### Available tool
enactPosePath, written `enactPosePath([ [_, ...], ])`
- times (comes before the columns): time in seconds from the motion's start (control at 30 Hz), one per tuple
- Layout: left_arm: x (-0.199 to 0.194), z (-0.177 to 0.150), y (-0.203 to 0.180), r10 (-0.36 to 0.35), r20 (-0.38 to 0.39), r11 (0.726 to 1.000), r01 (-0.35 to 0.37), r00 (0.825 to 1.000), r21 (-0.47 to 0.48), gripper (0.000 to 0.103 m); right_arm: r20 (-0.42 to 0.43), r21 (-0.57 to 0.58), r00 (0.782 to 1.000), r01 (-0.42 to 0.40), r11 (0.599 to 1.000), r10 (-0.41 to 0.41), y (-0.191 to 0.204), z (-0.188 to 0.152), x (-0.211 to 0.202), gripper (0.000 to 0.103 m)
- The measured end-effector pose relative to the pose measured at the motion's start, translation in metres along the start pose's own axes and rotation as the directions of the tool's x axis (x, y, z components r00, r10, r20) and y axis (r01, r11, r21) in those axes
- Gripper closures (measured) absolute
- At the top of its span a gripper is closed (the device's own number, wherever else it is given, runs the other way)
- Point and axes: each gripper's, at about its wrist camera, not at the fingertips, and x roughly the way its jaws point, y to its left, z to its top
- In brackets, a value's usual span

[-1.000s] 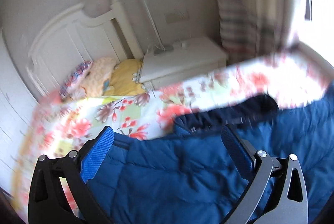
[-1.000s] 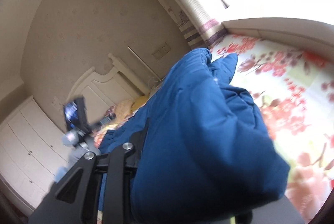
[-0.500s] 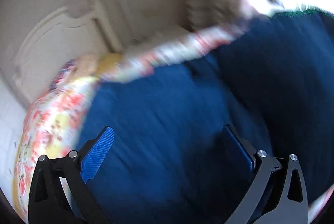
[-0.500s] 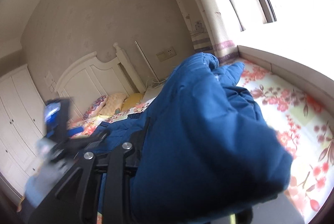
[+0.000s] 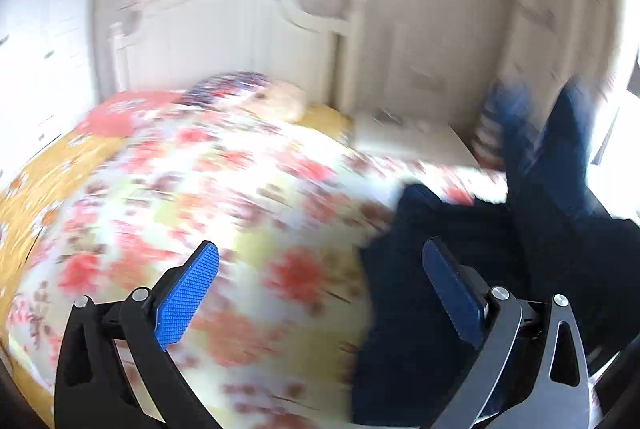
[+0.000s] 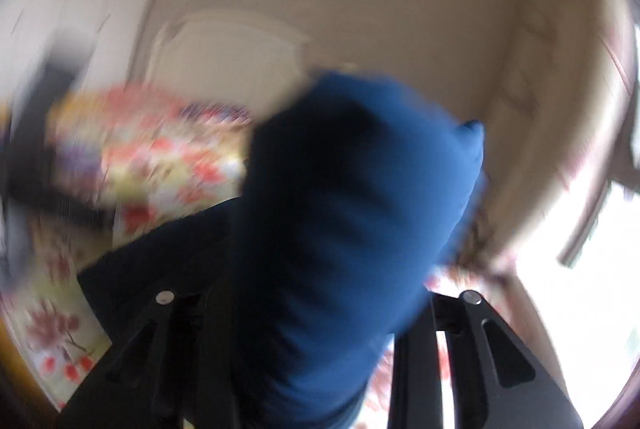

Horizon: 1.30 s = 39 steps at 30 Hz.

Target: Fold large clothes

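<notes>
Left wrist view: the left gripper (image 5: 320, 249) hangs with its blue pads (image 5: 188, 293) spread wide and nothing between them, above the floral quilt (image 5: 200, 189) of a bed. Every part of the blue padded jacket (image 5: 560, 249) lies off to this claw's right. A dark fold rests on the quilt just behind the right-hand pad. From there the cloth rises in a long strip toward the upper right, in front of the bright window. Beyond the quilt are pillows (image 5: 272, 97), a white headboard (image 5: 240, 29) and a pale nightstand (image 5: 408, 137), all smeared by motion.

In the right wrist view, the right gripper (image 6: 316, 309) has the blue padded jacket (image 6: 352, 189) bunched between its jaws. The jaws have just been opening a little. The cloth hides the pads, but a thick roll of it stands up from the gap and fills the middle of the picture, so the pinch appears to hold. A darker part trails down and left onto the quilt.

The coming move seems to turn on this: the jacket's length runs from the right claw down to the bed, and only the right hand has it. The empty left claw would have to travel right to reach the low, free end.
</notes>
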Motion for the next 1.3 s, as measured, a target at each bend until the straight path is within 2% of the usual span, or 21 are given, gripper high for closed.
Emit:
enactPosePath([
  [0.07, -0.001, 0.005, 0.014, 0.028, 0.007, 0.999, -0.028, 1.000, -0.015, 0.005, -0.037, -0.186, 0.999, -0.031, 0.982, 0.024, 0.060, 0.006, 0.021, 0.070],
  [0.13, 0.000, 0.003, 0.016, 0.030, -0.005, 0.999, -0.030, 1.000, -0.015, 0.005, -0.097, -0.360, 0.994, -0.086, 0.929, 0.054, 0.118, -0.006, 0.044, 0.063],
  [0.17, 0.003, 0.003, 0.015, 0.017, -0.016, 1.000, -0.017, 1.000, -0.003, 0.005, -0.153, -0.482, 0.987, -0.118, 0.868, 0.050, 0.154, -0.025, 0.059, 0.059],
  [0.2, -0.001, 0.000, 0.011, 0.003, -0.020, 1.000, -0.003, 1.000, 0.009, 0.005, -0.130, -0.574, 0.992, -0.073, 0.816, -0.003, 0.175, -0.038, 0.063, 0.059],
  [0.23, 0.001, 0.003, 0.004, -0.029, -0.025, 0.999, 0.030, 0.999, 0.032, 0.005, -0.113, -0.600, 0.993, -0.050, 0.799, -0.023, 0.185, -0.043, 0.063, 0.060],
  [0.33, 0.003, 0.018, -0.027, -0.153, -0.043, 0.981, 0.157, 0.987, 0.114, 0.005, -0.138, -0.528, 0.990, -0.102, 0.843, 0.033, 0.168, -0.037, 0.061, 0.057],
  [0.43, 0.028, 0.043, -0.099, -0.290, -0.138, 0.907, 0.318, 0.947, 0.275, 0.004, -0.124, -0.541, 0.992, -0.082, 0.837, 0.016, 0.168, -0.039, 0.063, 0.056],
  [0.53, 0.063, 0.049, -0.162, -0.318, -0.234, 0.840, 0.388, 0.919, 0.380, 0.004, -0.117, -0.551, 0.993, -0.064, 0.832, -0.001, 0.169, -0.041, 0.066, 0.052],
  [0.6, 0.092, 0.048, -0.191, -0.278, -0.273, 0.817, 0.376, 0.921, 0.437, 0.004, -0.105, -0.548, 0.994, -0.077, 0.833, 0.023, 0.164, -0.039, 0.062, 0.045],
  [0.7, 0.131, 0.040, -0.207, -0.232, -0.332, 0.813, 0.370, 0.914, 0.449, 0.004, -0.112, -0.461, 0.971, -0.239, 0.854, 0.212, 0.145, -0.034, 0.023, 0.021],
  [0.77, 0.141, 0.036, -0.207, -0.200, -0.329, 0.817, 0.343, 0.923, 0.463, 0.004, -0.078, -0.332, 0.931, -0.361, 0.871, 0.356, 0.117, -0.029, -0.005, 0.022],
  [0.8, 0.148, 0.033, -0.204, -0.198, -0.333, 0.821, 0.341, 0.922, 0.458, 0.004, -0.071, -0.249, 0.903, -0.427, 0.870, 0.423, 0.100, -0.027, -0.013, 0.027],
  [0.83, 0.154, 0.032, -0.199, -0.206, -0.339, 0.825, 0.349, 0.918, 0.445, 0.004, -0.059, -0.157, 0.873, -0.487, 0.859, 0.484, 0.082, -0.026, -0.017, 0.044],
  [0.87, 0.158, 0.033, -0.195, -0.210, -0.341, 0.831, 0.351, 0.916, 0.432, 0.004, -0.030, -0.054, 0.846, -0.534, 0.844, 0.533, 0.058, -0.023, -0.019, 0.054],
  [0.9, 0.163, 0.035, -0.190, -0.210, -0.342, 0.835, 0.350, 0.916, 0.425, 0.004, -0.007, 0.012, 0.839, -0.544, 0.839, 0.544, 0.041, -0.020, -0.016, 0.063],
  [0.97, 0.165, 0.041, -0.183, -0.206, -0.334, 0.842, 0.340, 0.920, 0.418, 0.004, 0.021, 0.090, 0.847, -0.531, 0.842, 0.532, 0.018, -0.012, -0.007, 0.063],
  [1.03, 0.167, 0.045, -0.179, -0.187, -0.320, 0.845, 0.318, 0.929, 0.430, 0.004, 0.002, 0.085, 0.854, -0.519, 0.851, 0.521, 0.020, 0.001, 0.010, 0.063],
  [1.13, 0.173, 0.034, -0.185, -0.142, -0.311, 0.809, 0.291, 0.940, 0.511, 0.004, -0.055, 0.028, 0.852, -0.519, 0.854, 0.520, 0.052, 0.017, 0.032, 0.063],
  [1.2, 0.175, 0.021, -0.183, -0.138, -0.272, 0.783, 0.273, 0.952, 0.559, 0.004, -0.167, -0.029, 0.820, -0.558, 0.829, 0.547, 0.086, 0.017, 0.052, 0.063],
  [1.27, 0.183, 0.017, -0.169, -0.200, -0.288, 0.809, 0.324, 0.937, 0.490, 0.004, -0.234, -0.138, 0.839, -0.528, 0.838, 0.491, 0.117, 0.003, 0.068, 0.061],
  [1.3, 0.192, 0.014, -0.159, -0.243, -0.315, 0.829, 0.365, 0.918, 0.424, 0.004, -0.232, -0.171, 0.850, -0.514, 0.841, 0.473, 0.123, -0.003, 0.068, 0.061],
])
